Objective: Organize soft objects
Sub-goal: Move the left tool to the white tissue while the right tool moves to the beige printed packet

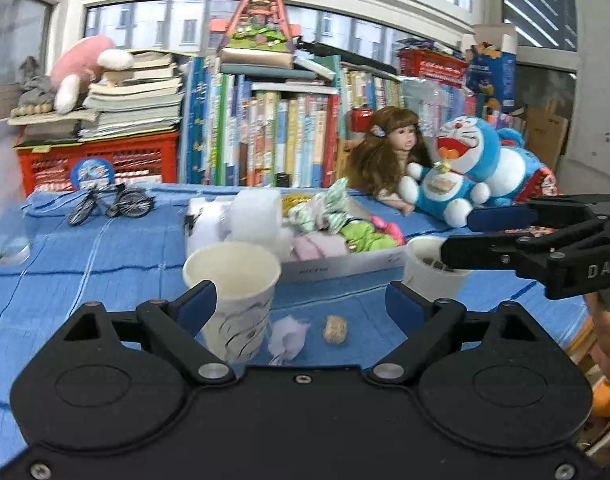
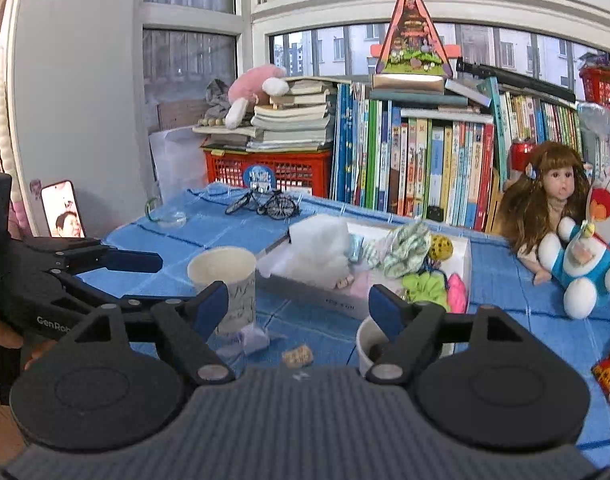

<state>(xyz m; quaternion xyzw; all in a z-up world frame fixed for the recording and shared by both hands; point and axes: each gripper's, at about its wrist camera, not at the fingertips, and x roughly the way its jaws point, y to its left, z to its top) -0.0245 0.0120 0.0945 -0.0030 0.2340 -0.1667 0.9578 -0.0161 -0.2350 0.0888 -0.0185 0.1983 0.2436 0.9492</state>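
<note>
Barely started: both grippers, left gripper and right gripper, spread wide and empty; lilac scrap loose just ahead, most soft bits already piled in tray beyond.

Bright, even daylight pouring in from the windows behind the row of books. Glass above the books blown out pale, no harsh glare below. Soft, faint shadows under the paper cup in front of the books. Strong fisheye bending at the edges: window frames curved, corners darkened. Slight motion blur throughout, worst at the rims; the centre reasonably sharp.
</note>
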